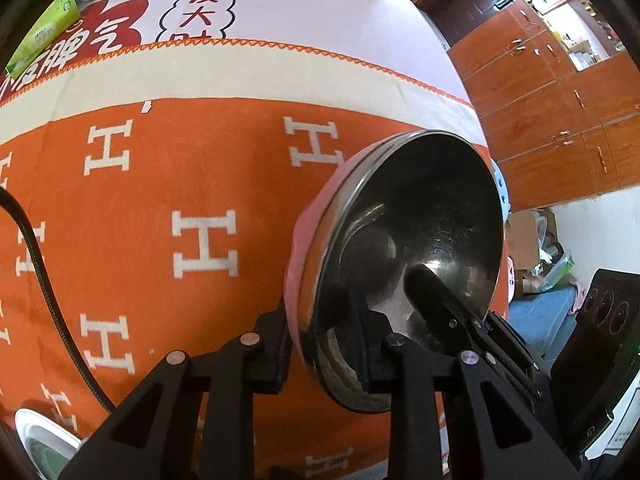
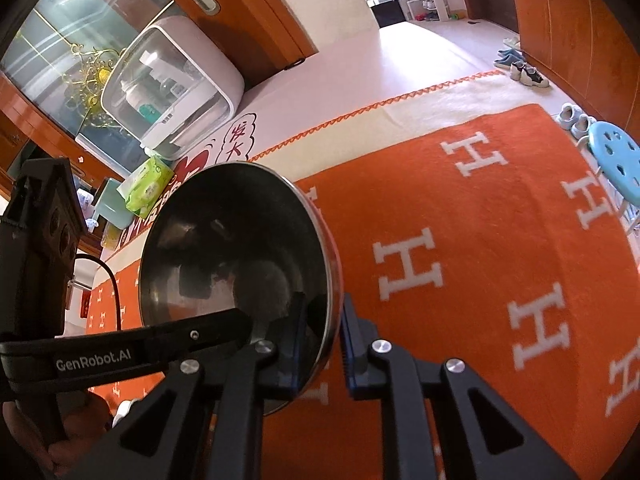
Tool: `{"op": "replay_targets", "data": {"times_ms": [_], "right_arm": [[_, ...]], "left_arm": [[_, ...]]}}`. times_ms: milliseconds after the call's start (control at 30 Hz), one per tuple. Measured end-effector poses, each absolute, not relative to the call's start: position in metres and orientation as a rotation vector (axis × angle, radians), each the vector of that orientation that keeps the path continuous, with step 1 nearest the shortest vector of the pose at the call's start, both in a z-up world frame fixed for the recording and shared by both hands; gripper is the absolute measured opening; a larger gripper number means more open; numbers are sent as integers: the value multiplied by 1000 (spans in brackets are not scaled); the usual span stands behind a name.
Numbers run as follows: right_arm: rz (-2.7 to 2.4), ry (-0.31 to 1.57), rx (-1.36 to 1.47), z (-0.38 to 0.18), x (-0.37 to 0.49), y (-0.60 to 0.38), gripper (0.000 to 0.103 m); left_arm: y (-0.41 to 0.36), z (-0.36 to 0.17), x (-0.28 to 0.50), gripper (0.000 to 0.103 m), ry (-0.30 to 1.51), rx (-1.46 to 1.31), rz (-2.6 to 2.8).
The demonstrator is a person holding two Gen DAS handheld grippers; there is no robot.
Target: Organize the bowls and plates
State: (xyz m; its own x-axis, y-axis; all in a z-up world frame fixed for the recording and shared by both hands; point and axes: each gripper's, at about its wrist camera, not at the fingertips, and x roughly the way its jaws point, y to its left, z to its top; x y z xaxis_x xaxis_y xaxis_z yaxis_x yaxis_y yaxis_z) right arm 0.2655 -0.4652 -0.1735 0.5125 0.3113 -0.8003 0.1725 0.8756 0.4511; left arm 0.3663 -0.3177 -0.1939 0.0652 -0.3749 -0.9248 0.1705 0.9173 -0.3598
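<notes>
The left gripper [image 1: 324, 348] is clamped on the near rim of a round stainless-steel bowl with a pink outer wall [image 1: 420, 220], one pad inside and one outside. The right gripper [image 2: 324, 348] pinches the same rim just beside it, so both grips sit on one short arc and the far rim is unsupported. The bowl is held clear of the surface and tipped up on edge, its mouth facing sideways; from either gripper it extends forward and away along the fingers. Whether the pink wall is part of this bowl or a second bowl nested under it, I cannot tell.

Beneath lies an orange blanket with white H letters [image 1: 160, 200], broad and bare straight ahead, which gives ample room for setting the bowl down. To the left, near the blanket's near edge, sits a white-rimmed dish [image 1: 40, 436], probably the stacking target, so the left hand is nearer to it. A black cable [image 1: 36, 248] crosses that side. A light-blue plastic stool [image 2: 612, 156] stands beyond the right edge.
</notes>
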Motion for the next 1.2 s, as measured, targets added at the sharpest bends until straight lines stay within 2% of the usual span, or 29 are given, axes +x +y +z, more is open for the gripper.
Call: {"op": "replay_targets", "data": {"times_ms": [367, 900, 1200], "right_arm": [[80, 995, 469, -130, 222, -452, 15], [150, 889, 291, -76, 173, -403, 16], [216, 870, 226, -62, 153, -362, 15]], "left_arm": [[-312, -154, 318, 24, 1362, -151, -469], [-252, -106, 242, 26, 1209, -223, -458], [-206, -99, 205, 28, 1159, -271, -428]]}}
